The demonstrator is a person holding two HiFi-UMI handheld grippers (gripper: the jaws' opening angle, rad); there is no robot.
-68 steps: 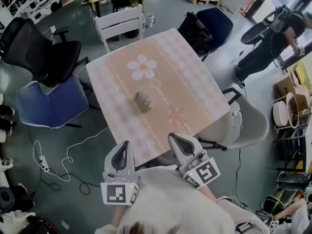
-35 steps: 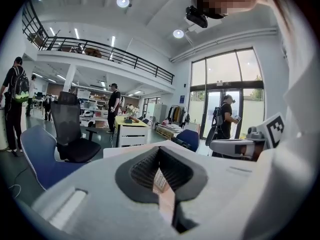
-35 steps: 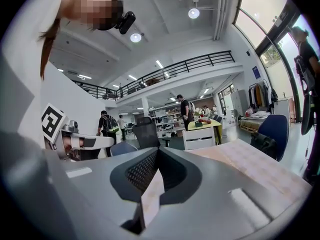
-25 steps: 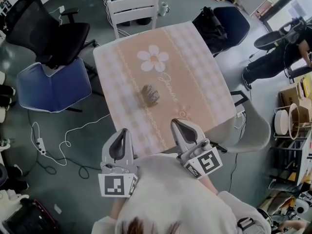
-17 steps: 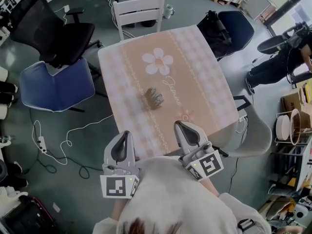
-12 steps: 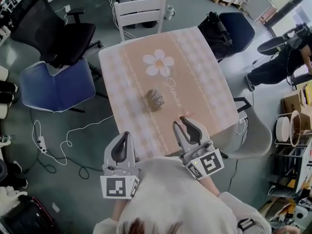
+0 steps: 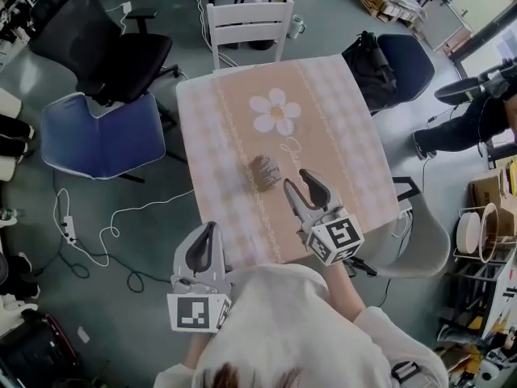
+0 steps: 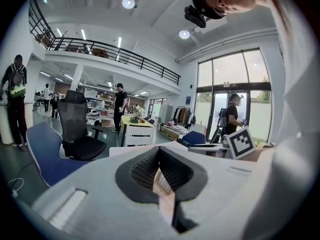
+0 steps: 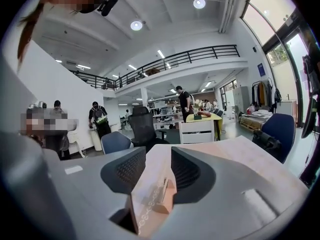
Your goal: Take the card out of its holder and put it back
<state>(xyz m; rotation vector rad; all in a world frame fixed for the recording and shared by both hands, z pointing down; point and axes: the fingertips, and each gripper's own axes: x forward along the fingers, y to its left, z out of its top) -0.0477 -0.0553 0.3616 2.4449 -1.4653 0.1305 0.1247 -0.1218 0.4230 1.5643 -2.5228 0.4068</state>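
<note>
Right claw (image 7: 299,180) just opened wide over table (image 7: 339,128), holder (image 7: 264,171) near its tips, untouched, left claw (image 7: 207,231) closed, empty

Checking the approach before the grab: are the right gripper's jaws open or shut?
Open. The right gripper has its jaws standing apart, having just been opening, pressing nothing; the card holder sits ahead of them.

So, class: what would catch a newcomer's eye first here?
A big white daisy is printed on the pink checked tablecloth, at its far end. Mid-table sits a card holder; the right gripper reaches beside it, jaws just opened and gripping nothing, while the left gripper hangs shut at the near edge.
</note>
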